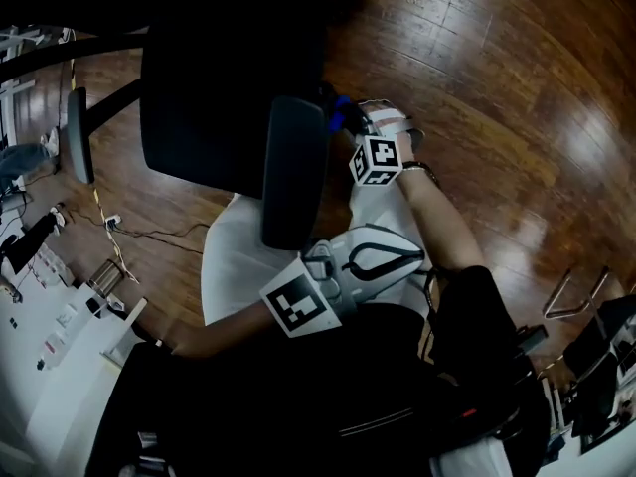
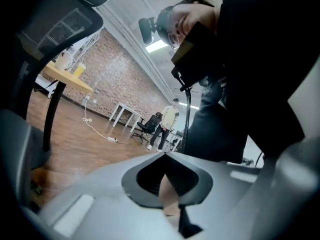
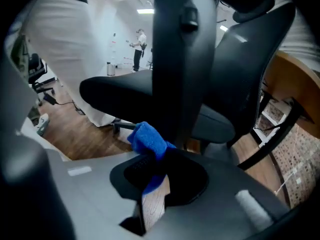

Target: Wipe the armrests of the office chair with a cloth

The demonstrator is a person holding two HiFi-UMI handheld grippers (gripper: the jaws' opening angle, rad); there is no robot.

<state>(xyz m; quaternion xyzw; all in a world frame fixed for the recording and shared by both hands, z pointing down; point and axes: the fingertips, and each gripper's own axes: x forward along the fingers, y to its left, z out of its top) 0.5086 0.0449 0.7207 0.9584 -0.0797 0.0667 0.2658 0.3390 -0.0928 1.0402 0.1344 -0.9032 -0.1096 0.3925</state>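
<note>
The black office chair (image 1: pixel 224 107) stands on the wood floor in the head view, its near armrest (image 1: pixel 293 172) running toward me and its other armrest (image 1: pixel 78 135) at the left. My right gripper (image 1: pixel 350 119) is at the far end of the near armrest, on its right side, shut on a blue cloth (image 1: pixel 341 115). In the right gripper view the blue cloth (image 3: pixel 148 139) bunches between the shut jaws of the right gripper (image 3: pixel 160 171), against the dark armrest (image 3: pixel 182 59). My left gripper (image 1: pixel 412 256) hangs near my body, shut and holding nothing. The left gripper (image 2: pixel 167 184) points up at dark clothing.
White fabric (image 1: pixel 238 256) hangs below the near armrest. A cable and power strip (image 1: pixel 112 222) lie on the floor at the left, next to a white desk (image 1: pixel 60 366). Metal legs (image 1: pixel 571 296) stand at the right. A person (image 2: pixel 167 121) stands far off.
</note>
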